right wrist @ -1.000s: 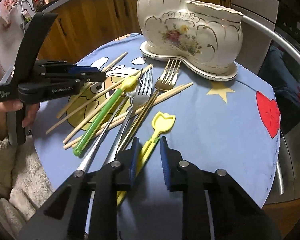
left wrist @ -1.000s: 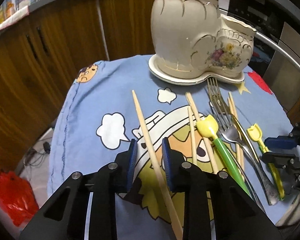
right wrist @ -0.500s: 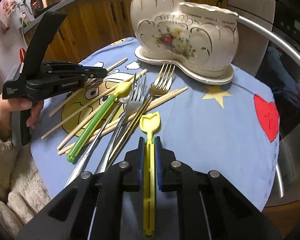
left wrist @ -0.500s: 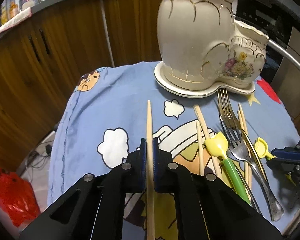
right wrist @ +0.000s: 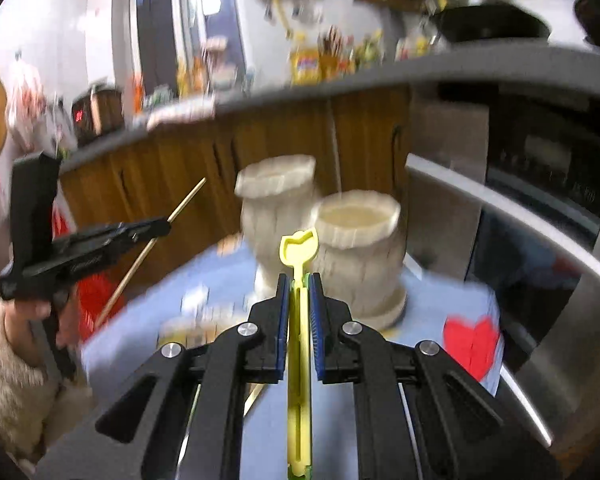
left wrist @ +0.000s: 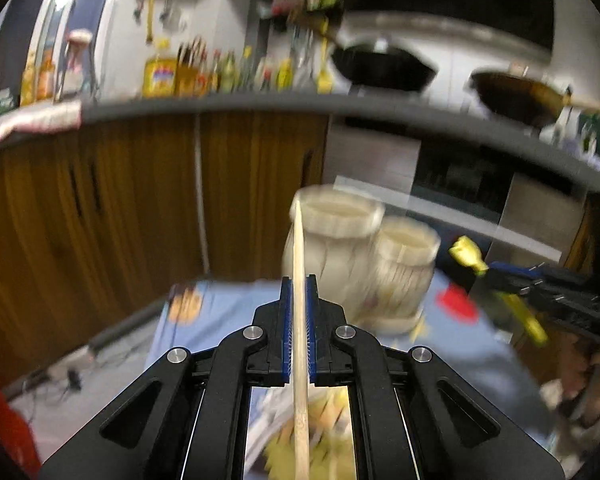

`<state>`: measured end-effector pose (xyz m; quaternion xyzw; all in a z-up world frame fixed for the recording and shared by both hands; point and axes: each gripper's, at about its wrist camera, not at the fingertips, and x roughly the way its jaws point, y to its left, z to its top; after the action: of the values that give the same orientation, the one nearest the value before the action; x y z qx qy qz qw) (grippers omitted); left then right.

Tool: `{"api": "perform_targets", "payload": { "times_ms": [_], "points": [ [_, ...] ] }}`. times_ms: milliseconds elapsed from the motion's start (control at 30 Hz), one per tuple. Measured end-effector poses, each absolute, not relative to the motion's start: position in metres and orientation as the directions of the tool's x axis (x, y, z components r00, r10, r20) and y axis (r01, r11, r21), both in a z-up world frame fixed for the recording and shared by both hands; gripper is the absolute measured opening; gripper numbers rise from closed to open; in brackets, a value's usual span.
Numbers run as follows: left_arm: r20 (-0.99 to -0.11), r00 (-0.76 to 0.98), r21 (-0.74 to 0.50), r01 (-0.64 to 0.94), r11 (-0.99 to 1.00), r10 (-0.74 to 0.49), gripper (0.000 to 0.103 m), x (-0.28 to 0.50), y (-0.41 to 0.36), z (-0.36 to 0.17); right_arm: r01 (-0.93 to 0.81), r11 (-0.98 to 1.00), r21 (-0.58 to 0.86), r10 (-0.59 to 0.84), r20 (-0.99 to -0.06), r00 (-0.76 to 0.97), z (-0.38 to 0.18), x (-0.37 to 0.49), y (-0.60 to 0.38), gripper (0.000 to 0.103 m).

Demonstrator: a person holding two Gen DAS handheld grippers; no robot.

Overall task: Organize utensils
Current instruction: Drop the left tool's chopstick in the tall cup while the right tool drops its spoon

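Note:
My left gripper (left wrist: 299, 284) is shut on a wooden chopstick (left wrist: 299, 248) and holds it in the air, tip up toward the taller opening of the cream ceramic holder (left wrist: 340, 248). My right gripper (right wrist: 299, 280) is shut on a yellow plastic utensil (right wrist: 299, 252) with a tulip-shaped end, raised in front of the holder's lower opening (right wrist: 356, 236). The left gripper with its chopstick also shows in the right wrist view (right wrist: 168, 224). The right gripper with the yellow utensil shows in the left wrist view (left wrist: 486, 268). Both views are blurred.
The holder stands on a small table with a blue cartoon cloth (right wrist: 432, 320). Wooden cabinets (left wrist: 120, 220) and a grey counter (left wrist: 260, 100) with bottles and woks lie behind. A steel appliance with a bar handle (right wrist: 540, 216) is on the right.
Both grippers have lifted their utensils off the cloth and risen, now looking level at the holder's openings. The remaining utensils on the cloth have dropped out of view.

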<state>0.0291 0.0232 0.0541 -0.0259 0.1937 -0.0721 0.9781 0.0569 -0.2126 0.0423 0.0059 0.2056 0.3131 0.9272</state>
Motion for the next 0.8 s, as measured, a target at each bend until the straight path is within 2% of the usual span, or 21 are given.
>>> {"api": "perform_targets", "payload": {
  "times_ms": [133, 233, 367, 800],
  "points": [
    [-0.283, 0.941, -0.097, 0.165, 0.981, -0.186, 0.007, 0.065, 0.007, 0.087, -0.541, 0.818, 0.193, 0.574, -0.247, 0.781, 0.065, 0.091, -0.214, 0.010],
    [-0.233, 0.951, -0.120, 0.177, 0.977, -0.202, 0.007, 0.097, -0.003, 0.103, -0.528, 0.805, 0.269, 0.584, -0.209, 0.784, 0.069, 0.127, -0.217, 0.010],
    [-0.186, 0.962, -0.153, 0.174, 0.973, -0.201, 0.007, 0.130, -0.011, 0.118, -0.518, 0.771, 0.370, 0.608, -0.188, 0.771, 0.069, 0.166, -0.225, 0.010],
    [-0.161, 0.981, -0.116, 0.089, 0.989, -0.107, 0.007, 0.184, -0.014, 0.109, -0.537, 0.758, 0.369, 0.631, -0.208, 0.747, 0.041, 0.199, -0.204, 0.010]
  ]
}}
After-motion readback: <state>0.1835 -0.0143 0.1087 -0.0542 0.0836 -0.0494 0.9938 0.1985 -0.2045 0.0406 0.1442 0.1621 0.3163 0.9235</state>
